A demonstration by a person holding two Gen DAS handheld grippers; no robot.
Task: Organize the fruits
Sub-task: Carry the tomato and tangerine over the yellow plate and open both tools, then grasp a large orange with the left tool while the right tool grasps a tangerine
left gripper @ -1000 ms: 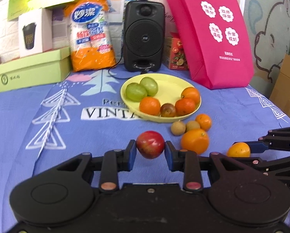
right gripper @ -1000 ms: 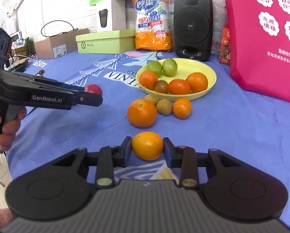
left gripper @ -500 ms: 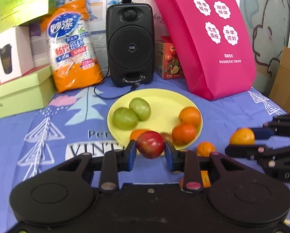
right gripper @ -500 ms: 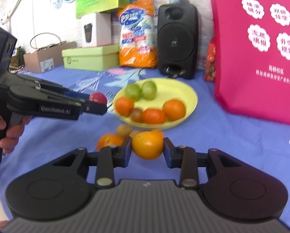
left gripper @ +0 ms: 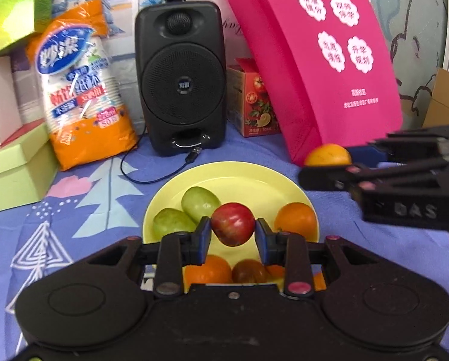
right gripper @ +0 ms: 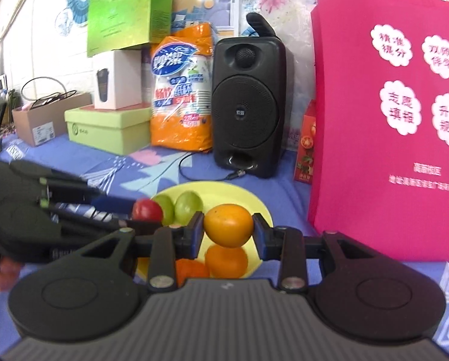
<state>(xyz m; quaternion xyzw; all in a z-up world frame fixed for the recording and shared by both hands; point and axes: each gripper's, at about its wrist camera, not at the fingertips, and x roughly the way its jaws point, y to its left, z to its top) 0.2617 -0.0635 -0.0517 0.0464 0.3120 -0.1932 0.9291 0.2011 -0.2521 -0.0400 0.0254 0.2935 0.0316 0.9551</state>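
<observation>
Bare plate (left gripper: 239, 177) center; speaker (left gripper: 181, 75), bag (left gripper: 311, 60) behind.

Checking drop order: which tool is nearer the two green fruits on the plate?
Left. The left tool, gripping the red apple, hangs just beside the green fruits; the right tool sits farther right.

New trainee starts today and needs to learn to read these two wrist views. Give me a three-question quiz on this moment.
1. True or false: the left hand-held gripper is shut on a red apple.
2. What does the right hand-held gripper hold? A) green fruit B) orange C) nothing
3. Fill in: both held fruits hang over the yellow ____.

Key:
1. True.
2. B, the orange.
3. plate, which already holds two green fruits and several oranges.
</observation>
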